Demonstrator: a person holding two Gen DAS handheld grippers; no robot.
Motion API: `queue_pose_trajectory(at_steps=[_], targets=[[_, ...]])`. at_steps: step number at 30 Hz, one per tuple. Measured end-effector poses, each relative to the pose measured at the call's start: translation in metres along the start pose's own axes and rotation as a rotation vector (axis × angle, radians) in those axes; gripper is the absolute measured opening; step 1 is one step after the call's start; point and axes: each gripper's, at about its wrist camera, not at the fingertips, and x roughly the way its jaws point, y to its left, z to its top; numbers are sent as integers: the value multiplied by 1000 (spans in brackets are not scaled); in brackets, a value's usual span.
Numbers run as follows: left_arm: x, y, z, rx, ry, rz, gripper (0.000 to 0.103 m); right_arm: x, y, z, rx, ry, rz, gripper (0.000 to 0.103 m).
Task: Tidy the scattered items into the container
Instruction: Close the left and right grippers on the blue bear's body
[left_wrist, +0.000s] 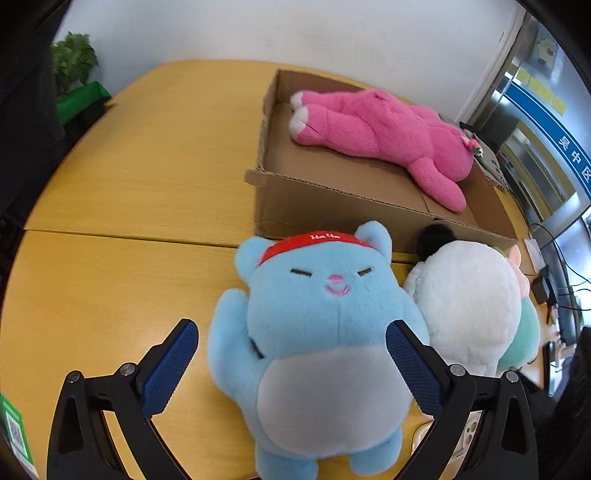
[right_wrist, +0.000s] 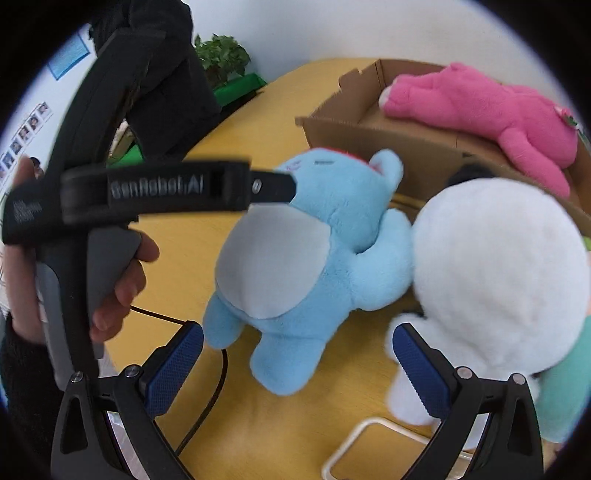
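Where plush toys lie, yellow table (left_wrist: 110, 177).

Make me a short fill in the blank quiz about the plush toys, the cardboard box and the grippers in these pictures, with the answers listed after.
1. The plush lying inside the cardboard box is ____ in colour.
2. The blue plush wears a ____ headband.
3. The left gripper has its jaws ____ on either side of the blue plush.
4. Beside the blue plush, outside the box, sits a ____ plush with a black ear.

Answers: pink; red; open; white
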Motion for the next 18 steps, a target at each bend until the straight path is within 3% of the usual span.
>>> queue_pose_trajectory(at_steps=[4,6,12,18], targets=[[35,4,7,-7,124,-134,98,19,-2,5,37,21,-21,102],[41,8,7,-25,142,-176,92,25,-2,7,43,28,-29,101],[36,-4,5,11,143,-167,76,39,0,11,48,47,-47,86],[27,-23,4,62,132,-117,67,28,5,5,17,34,-45,62]])
